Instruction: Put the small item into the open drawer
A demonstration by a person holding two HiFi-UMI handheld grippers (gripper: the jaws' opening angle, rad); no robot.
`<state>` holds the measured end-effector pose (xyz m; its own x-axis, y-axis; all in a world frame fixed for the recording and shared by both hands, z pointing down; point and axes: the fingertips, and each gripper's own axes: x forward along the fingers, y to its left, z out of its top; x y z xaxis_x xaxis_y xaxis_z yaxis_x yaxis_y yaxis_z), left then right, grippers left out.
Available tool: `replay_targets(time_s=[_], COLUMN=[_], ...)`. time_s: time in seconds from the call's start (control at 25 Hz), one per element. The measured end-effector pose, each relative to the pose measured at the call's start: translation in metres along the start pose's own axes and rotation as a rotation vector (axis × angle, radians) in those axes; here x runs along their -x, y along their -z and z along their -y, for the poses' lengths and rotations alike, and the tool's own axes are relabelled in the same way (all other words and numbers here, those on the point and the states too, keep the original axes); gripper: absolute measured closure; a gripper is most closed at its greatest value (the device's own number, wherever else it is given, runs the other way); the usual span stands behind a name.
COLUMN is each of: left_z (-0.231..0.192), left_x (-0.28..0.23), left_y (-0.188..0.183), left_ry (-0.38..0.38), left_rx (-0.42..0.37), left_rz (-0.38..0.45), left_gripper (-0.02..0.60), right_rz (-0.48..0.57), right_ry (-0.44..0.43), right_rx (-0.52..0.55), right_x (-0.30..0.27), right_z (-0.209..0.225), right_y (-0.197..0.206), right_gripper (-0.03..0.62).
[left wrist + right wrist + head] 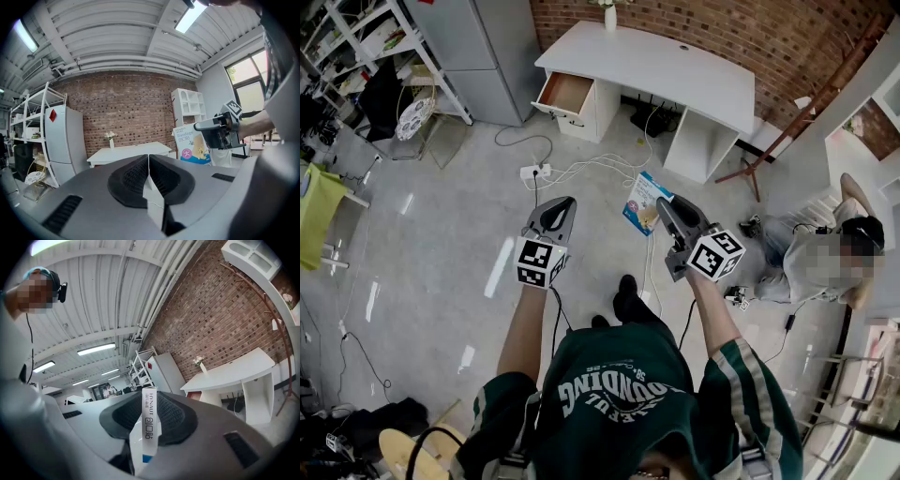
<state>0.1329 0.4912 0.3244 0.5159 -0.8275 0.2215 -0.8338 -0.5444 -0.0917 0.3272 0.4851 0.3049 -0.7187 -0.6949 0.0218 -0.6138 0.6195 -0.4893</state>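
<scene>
In the head view my right gripper (664, 204) is shut on a small blue-and-white bandage box (643, 201), held level above the floor. In the right gripper view the box (151, 423) stands edge-on between the black pads (174, 414). My left gripper (563, 202) is beside it, shut with nothing in it; its pads (132, 175) meet at the tip. From the left gripper view the box (191, 146) and right gripper (216, 131) show at the right. The white desk (675, 67) stands far ahead, its wooden drawer (566, 93) pulled open at the left end.
A power strip (534, 172) and loose cables (600, 165) lie on the floor before the desk. A grey cabinet (483, 52) and metal shelf (366, 56) stand at the left. A person (825, 258) sits at the right near a wooden rack (787, 122). A vase (610, 16) tops the desk.
</scene>
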Motion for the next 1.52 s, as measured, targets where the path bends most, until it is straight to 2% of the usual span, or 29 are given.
replay_targets(time_s=[0.24, 1.04, 1.52], left_z=[-0.001, -0.006, -0.033], left_x=[-0.002, -0.005, -0.02], left_y=[0.001, 0.006, 0.01], left_ry=[-0.007, 0.001, -0.013], left_rx=[0.005, 0.01, 0.019], left_rz=[-0.003, -0.01, -0.025], left_gripper=[0.56, 0.561, 0.561], right_rz=[0.006, 0.015, 0.004], right_ry=[-0.051, -0.041, -0.058], right_rx=[0.006, -0.021, -0.051], right_x=[-0.002, -0.008, -0.041], right_z=[-0.005, 0.0, 0.013], right_y=[0.001, 0.003, 0.003], right_gripper=[0.483, 0.482, 0.482])
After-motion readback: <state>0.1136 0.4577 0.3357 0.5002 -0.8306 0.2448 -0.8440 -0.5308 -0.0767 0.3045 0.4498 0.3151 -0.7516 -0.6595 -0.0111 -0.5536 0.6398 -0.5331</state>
